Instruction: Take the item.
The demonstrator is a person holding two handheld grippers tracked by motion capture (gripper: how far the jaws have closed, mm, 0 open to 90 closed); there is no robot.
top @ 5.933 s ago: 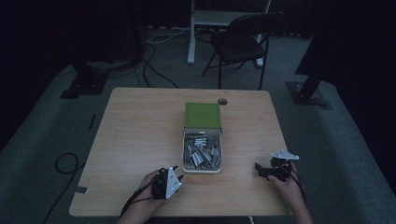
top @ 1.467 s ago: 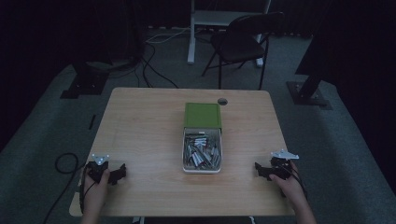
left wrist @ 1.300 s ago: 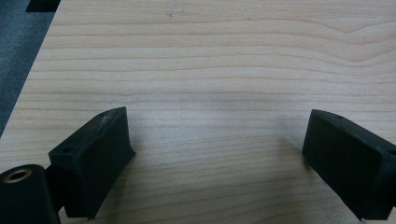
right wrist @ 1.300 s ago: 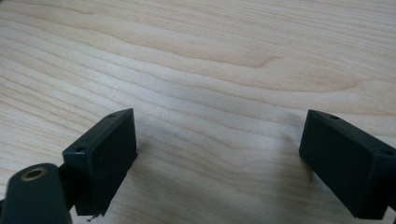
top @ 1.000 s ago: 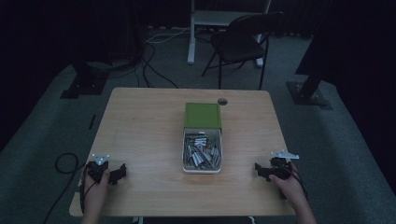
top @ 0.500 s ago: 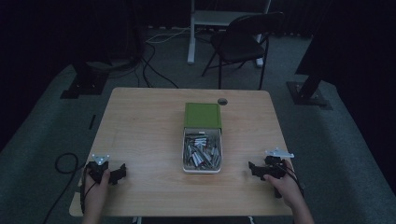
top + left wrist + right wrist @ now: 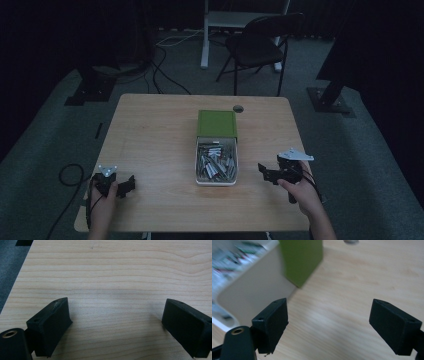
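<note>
Right gripper shifted toward box; wooden table; dark room

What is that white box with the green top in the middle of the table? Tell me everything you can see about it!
The white box is a long, shallow tray, plastic by its look, with rounded corners, lying flat in the middle of the wooden table. A green lid covers its far part; the near part is open and heaped with small silvery pieces, too small to identify. The right gripper is beside it, jaws apart, not touching. In the right gripper view its wall looks smooth and pale.
</note>
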